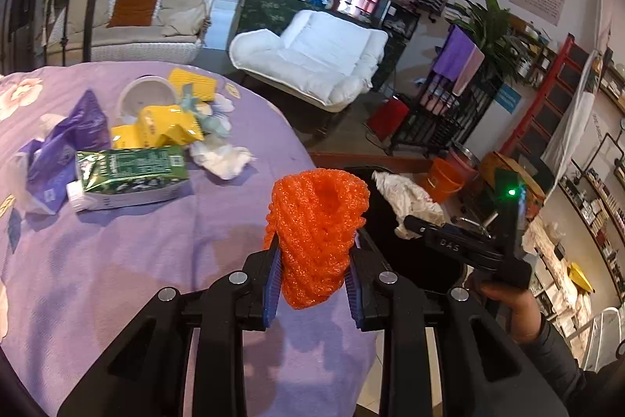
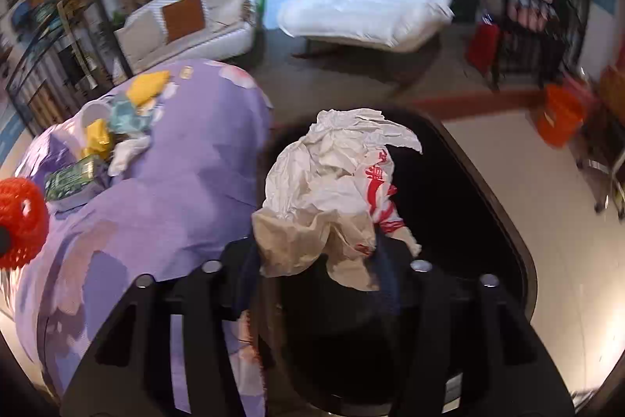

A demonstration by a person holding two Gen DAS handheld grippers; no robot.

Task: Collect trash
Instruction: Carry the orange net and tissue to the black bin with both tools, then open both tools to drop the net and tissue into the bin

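My left gripper (image 1: 314, 276) is shut on an orange foam net (image 1: 318, 229) and holds it above the near right edge of the purple-clothed table (image 1: 117, 260). My right gripper (image 2: 318, 260) is shut on a crumpled white plastic bag with red print (image 2: 328, 190) and holds it over the open black bin (image 2: 468, 206). The bag (image 1: 406, 202) and the right gripper also show in the left wrist view, over the bin (image 1: 390, 229). The orange net (image 2: 19, 221) shows at the left edge of the right wrist view.
On the table lie a green carton (image 1: 129, 170), purple wrappers (image 1: 66, 147), yellow packets (image 1: 168, 127), a white cup (image 1: 146, 96) and crumpled tissue (image 1: 222, 159). An orange bucket (image 1: 445, 178), a white lounge chair (image 1: 312, 61) and shelves stand beyond.
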